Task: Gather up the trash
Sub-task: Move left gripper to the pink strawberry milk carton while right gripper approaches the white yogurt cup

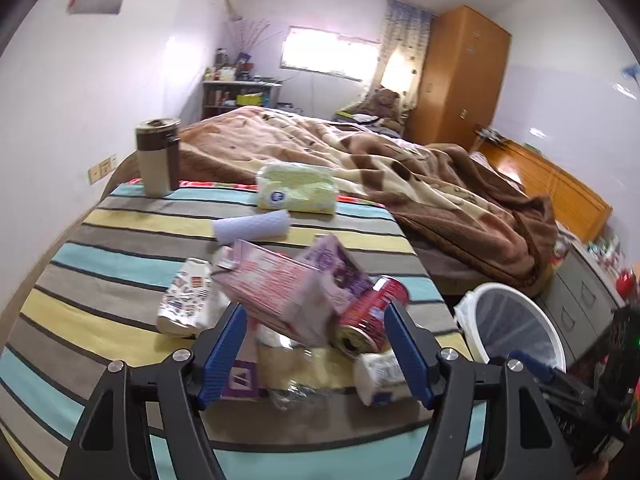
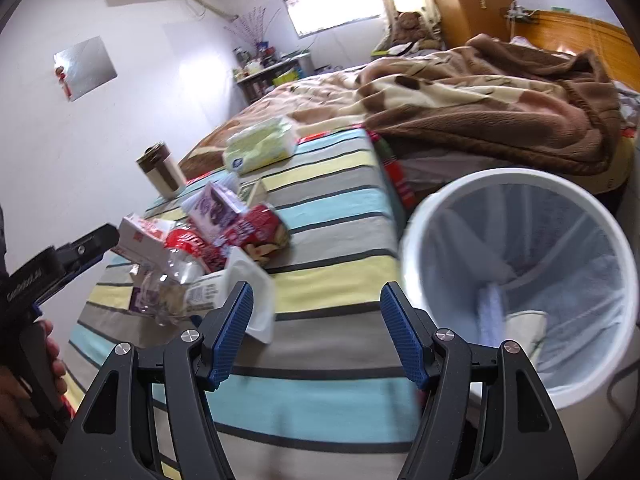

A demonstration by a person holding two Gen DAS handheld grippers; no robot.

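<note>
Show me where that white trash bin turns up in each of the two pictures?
Left wrist view: the white trash bin sits at lower right, beyond the table's edge.
Right wrist view: it fills the right side, rim tilted toward the camera, some trash inside.
Shared landmark: the green tissue pack on the striped cloth.

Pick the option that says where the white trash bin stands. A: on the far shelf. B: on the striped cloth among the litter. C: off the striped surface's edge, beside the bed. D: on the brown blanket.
C: the white trash bin stands lower, beyond the edge of the striped cloth, next to the bed with the brown blanket.
</note>
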